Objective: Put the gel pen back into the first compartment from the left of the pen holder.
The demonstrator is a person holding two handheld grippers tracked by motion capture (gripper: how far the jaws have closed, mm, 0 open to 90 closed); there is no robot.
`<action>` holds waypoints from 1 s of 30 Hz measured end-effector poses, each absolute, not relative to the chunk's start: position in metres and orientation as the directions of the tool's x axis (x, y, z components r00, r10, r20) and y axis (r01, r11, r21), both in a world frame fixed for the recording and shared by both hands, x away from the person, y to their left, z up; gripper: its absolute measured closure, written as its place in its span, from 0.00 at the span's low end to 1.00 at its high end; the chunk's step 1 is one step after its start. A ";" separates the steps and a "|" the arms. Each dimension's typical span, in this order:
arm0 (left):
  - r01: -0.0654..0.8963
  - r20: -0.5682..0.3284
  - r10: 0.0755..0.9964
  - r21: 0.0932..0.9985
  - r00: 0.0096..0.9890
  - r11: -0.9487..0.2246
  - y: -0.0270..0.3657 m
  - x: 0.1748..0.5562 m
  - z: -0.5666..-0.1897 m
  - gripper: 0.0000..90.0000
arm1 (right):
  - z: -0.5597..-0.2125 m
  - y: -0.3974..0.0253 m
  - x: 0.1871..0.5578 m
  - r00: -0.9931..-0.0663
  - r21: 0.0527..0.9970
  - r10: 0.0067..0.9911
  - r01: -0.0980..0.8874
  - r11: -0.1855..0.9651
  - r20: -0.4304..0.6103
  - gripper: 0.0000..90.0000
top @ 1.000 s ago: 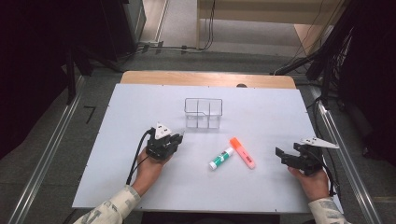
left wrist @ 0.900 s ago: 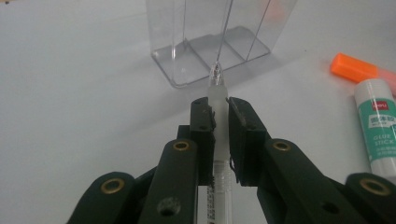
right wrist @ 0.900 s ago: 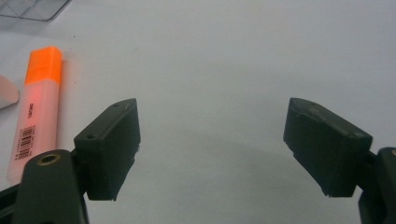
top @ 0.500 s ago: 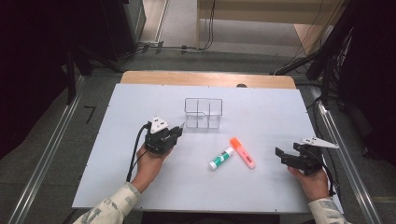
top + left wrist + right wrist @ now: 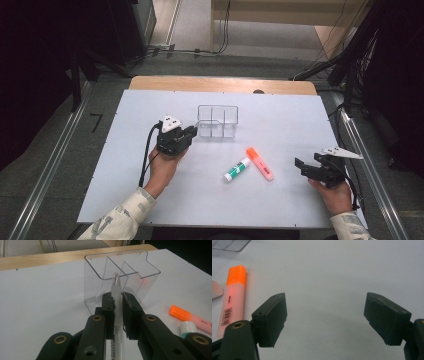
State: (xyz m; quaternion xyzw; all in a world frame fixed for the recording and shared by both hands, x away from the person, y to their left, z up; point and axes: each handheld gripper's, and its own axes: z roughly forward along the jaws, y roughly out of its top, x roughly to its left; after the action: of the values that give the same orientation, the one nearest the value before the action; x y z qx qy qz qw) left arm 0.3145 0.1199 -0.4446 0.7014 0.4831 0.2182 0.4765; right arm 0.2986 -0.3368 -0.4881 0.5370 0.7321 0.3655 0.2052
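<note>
Orange highlighter (image 5: 259,163), seemingly frosted-white pen (image 5: 116,293)

An orange highlighter (image 5: 259,163) lies beside a green-capped glue stick (image 5: 236,169).

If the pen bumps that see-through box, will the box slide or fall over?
Probably slide: the clear organizer looks thin-walled, empty and light. Tipping seems less likely, since it sits flat and wide. The left hand-held gripper clamps the pen right in front of its wall, so a gentle approach seems wise.

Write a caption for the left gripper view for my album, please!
Left hand-held gripper clamps a clear pen, tip pointing at the clear three-compartment organizer.
</note>
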 end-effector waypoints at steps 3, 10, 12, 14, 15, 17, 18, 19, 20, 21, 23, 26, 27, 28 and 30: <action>0.472 -0.157 0.887 0.878 0.435 -0.076 0.120 0.318 -0.443 0.91 | -0.488 -0.337 0.299 -0.340 0.756 0.936 0.635 0.157 0.091 0.19; 0.476 -0.167 0.887 0.877 0.432 -0.067 0.118 0.327 -0.438 0.91 | -0.488 -0.336 0.298 -0.342 0.757 0.935 0.635 0.156 0.094 0.19; 0.475 -0.156 0.888 0.877 0.433 -0.077 0.116 0.329 -0.436 0.91 | -0.488 -0.336 0.299 -0.343 0.757 0.935 0.635 0.158 0.093 0.19; 0.473 -0.146 0.890 0.877 0.431 -0.085 0.114 0.332 -0.434 0.91 | -0.488 -0.336 0.299 -0.344 0.756 0.934 0.635 0.159 0.093 0.19; 0.474 -0.145 0.891 0.876 0.430 -0.086 0.114 0.334 -0.433 0.91 | -0.488 -0.336 0.299 -0.344 0.756 0.934 0.635 0.159 0.093 0.19; 0.477 -0.150 0.891 0.875 0.428 -0.082 0.113 0.338 -0.430 0.91 | -0.488 -0.336 0.298 -0.344 0.756 0.934 0.635 0.158 0.094 0.19; 0.478 -0.153 0.892 0.875 0.425 -0.078 0.113 0.339 -0.429 0.91 | -0.488 -0.336 0.298 -0.345 0.757 0.934 0.634 0.158 0.094 0.19; 0.479 -0.156 0.892 0.874 0.424 -0.075 0.113 0.341 -0.428 0.91 | -0.488 -0.336 0.298 -0.345 0.757 0.934 0.634 0.158 0.094 0.19; 0.477 -0.154 0.892 0.875 0.426 -0.076 0.112 0.342 -0.427 0.91 | -0.488 -0.336 0.298 -0.345 0.757 0.934 0.634 0.159 0.093 0.19; 0.476 -0.150 0.893 0.876 0.423 -0.078 0.111 0.344 -0.426 0.91 | -0.488 -0.336 0.298 -0.345 0.757 0.934 0.634 0.159 0.093 0.19; 0.474 -0.148 0.893 0.877 0.424 -0.080 0.110 0.346 -0.424 0.91 | -0.488 -0.336 0.298 -0.345 0.757 0.934 0.634 0.159 0.093 0.19; 0.472 -0.145 0.895 0.878 0.422 -0.081 0.108 0.350 -0.420 0.91 | -0.488 -0.336 0.298 -0.346 0.757 0.934 0.633 0.159 0.093 0.19; 0.473 -0.145 0.895 0.878 0.422 -0.081 0.108 0.352 -0.418 0.91 | -0.488 -0.335 0.298 -0.346 0.757 0.934 0.634 0.159 0.094 0.19; 0.471 -0.147 0.896 0.879 0.419 -0.076 0.107 0.354 -0.417 0.91 | -0.488 -0.335 0.299 -0.347 0.757 0.933 0.634 0.159 0.094 0.19; 0.471 -0.142 0.896 0.879 0.420 -0.081 0.106 0.357 -0.415 0.91 | -0.488 -0.335 0.299 -0.347 0.757 0.933 0.634 0.159 0.094 0.19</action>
State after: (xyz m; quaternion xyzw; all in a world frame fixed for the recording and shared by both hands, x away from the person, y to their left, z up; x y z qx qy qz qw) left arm 0.3568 0.1056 -0.4148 0.6995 0.4886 0.2267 0.4697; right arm 0.2985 -0.3354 -0.4877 0.5341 0.7335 0.3678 0.2036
